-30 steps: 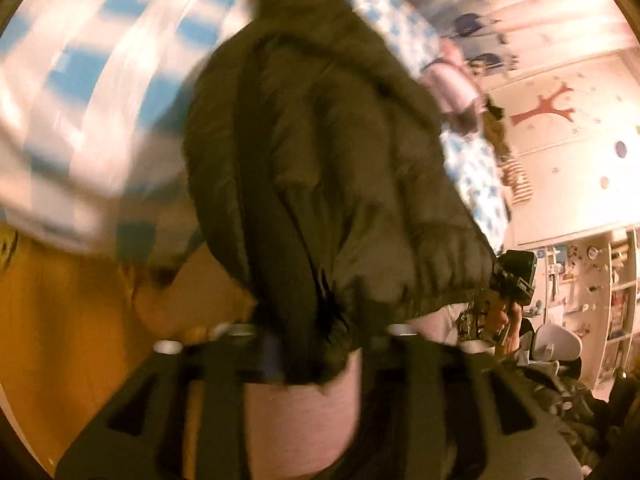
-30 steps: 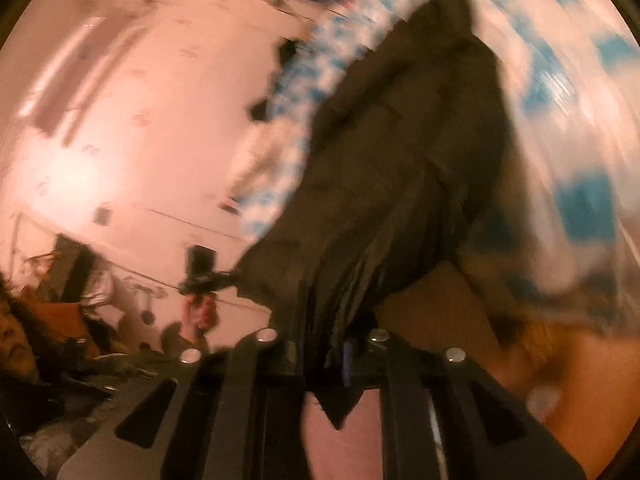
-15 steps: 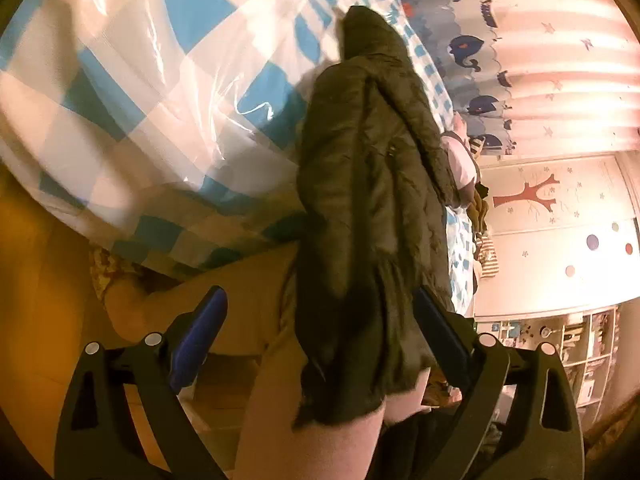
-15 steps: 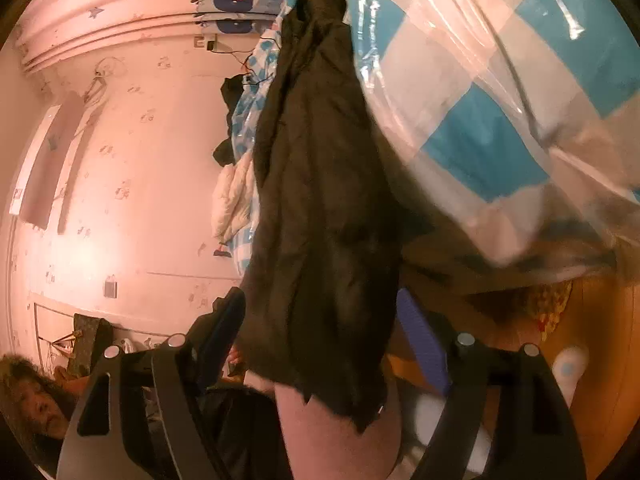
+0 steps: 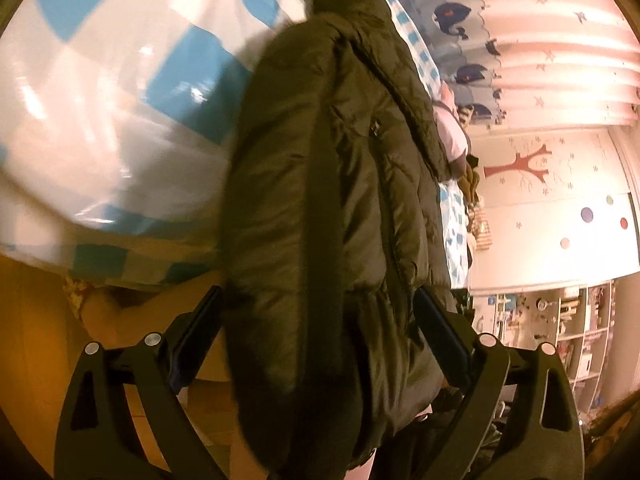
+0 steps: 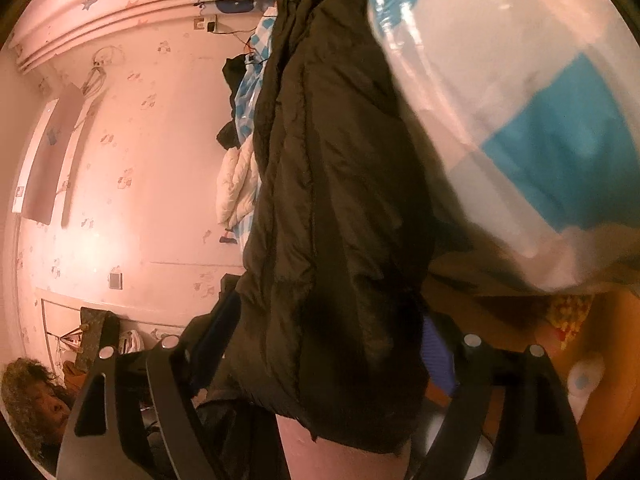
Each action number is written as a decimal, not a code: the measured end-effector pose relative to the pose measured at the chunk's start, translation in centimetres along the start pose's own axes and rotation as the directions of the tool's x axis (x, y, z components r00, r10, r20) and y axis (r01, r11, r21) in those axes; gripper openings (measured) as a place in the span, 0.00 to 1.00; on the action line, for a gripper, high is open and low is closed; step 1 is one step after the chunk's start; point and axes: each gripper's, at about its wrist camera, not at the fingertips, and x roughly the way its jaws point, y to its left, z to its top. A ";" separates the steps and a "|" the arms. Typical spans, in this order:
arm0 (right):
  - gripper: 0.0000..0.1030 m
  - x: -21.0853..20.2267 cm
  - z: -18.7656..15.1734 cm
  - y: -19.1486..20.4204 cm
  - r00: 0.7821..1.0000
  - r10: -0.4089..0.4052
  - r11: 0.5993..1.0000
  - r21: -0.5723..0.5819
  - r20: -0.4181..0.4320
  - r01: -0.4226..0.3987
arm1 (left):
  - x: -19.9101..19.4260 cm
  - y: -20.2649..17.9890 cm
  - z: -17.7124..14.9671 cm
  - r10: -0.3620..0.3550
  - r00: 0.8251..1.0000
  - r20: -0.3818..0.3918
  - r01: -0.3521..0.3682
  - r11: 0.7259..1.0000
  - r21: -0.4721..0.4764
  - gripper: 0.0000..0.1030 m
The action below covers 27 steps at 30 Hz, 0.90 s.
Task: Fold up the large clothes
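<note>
Pink-walled bedroom w/ a bed (image 5: 120, 128) covered in blue-and-white check under glossy plastic. A dark olive puffer jacket (image 5: 332, 200) lies folded lengthwise along the bed's edge, hem hanging over toward both cameras. Left gripper (image 5: 316, 332) has just been opening; jaws stand wide, jacket hem between them, pads not pressing it. Right gripper (image 6: 332, 336) likewise just opened wide either side of the hem, gripping nothing.
</note>
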 end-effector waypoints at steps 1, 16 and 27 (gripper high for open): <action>0.77 0.3 0.1 0.2 1.000 0.003 1.000 -0.003 -0.004 -0.003 | 0.2 -0.1 0.1 0.000 1.000 -0.009 0.000 1.000 0.007 0.87; 0.19 0.8 -0.7 2.7 0.999 -0.036 0.988 -0.152 0.010 0.037 | 1.1 -3.6 -1.1 0.083 0.997 -0.012 -0.080 0.987 0.137 0.24; 0.62 0.2 -1.2 2.1 0.997 0.046 0.992 -0.111 -0.059 -0.053 | -0.3 -4.4 -1.7 0.048 0.996 -0.071 -0.035 0.985 0.167 0.24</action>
